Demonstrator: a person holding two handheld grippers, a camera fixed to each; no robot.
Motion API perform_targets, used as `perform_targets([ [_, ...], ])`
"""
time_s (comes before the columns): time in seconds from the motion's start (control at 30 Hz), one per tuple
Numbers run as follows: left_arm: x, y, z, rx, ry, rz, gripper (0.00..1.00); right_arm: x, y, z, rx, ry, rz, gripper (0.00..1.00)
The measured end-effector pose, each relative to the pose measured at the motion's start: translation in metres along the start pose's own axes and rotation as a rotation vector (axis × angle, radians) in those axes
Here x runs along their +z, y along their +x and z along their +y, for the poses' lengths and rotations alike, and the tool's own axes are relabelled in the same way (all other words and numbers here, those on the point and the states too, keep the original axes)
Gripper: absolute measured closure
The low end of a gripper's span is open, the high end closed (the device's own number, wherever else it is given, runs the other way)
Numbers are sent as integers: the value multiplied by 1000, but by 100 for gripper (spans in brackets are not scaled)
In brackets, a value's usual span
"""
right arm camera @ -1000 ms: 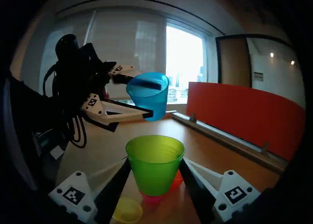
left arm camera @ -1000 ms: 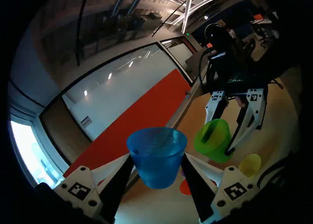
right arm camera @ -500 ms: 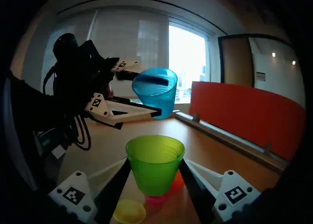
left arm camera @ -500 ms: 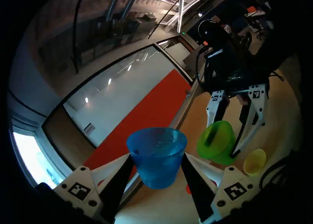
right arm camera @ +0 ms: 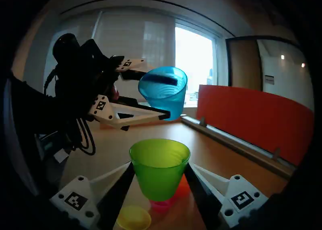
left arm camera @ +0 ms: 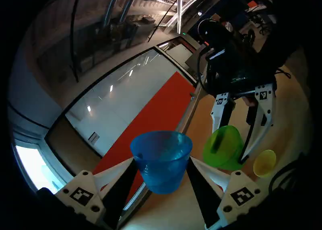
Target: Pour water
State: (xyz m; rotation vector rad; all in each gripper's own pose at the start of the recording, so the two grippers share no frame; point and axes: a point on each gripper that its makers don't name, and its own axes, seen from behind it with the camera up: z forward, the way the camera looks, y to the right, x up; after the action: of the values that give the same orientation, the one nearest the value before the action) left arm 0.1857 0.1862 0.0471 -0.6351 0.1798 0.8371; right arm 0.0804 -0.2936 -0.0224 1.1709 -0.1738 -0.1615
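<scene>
Left gripper (left arm camera: 161, 161) was clamped on the translucent blue plastic cup (left arm camera: 161, 169), sitting higher and tipped further than a second before, upper centre in right gripper view. Right gripper (right arm camera: 159, 165) stayed clamped on the green plastic cup (right arm camera: 159, 179), lower centre.

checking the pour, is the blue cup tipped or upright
Tipped: the blue cup leans, its mouth facing the right gripper view's camera.

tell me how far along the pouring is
Done: the left gripper is shut on the blue cup, and the right gripper is shut on the green cup. In hand: the blue cup hangs tilted, higher than the green one. Left: the pour itself; no stream shows.
</scene>
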Motion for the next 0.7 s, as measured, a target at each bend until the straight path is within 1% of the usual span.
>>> perform_targets([
  [0.13, 1, 0, -1, 22, 2, -2, 19, 0, -1, 0, 1, 3, 1, 13],
  [0.3, 2, 1, -2, 34, 4, -4, 19, 1, -1, -1, 2, 6, 3, 13],
  [0.5, 3, 3, -3, 62, 9, -4, 19, 2, 1, -3, 3, 12, 9, 13],
  [0.7, 4, 4, -2, 71, 9, 0, 19, 3, 1, -5, 4, 17, 14, 13],
])
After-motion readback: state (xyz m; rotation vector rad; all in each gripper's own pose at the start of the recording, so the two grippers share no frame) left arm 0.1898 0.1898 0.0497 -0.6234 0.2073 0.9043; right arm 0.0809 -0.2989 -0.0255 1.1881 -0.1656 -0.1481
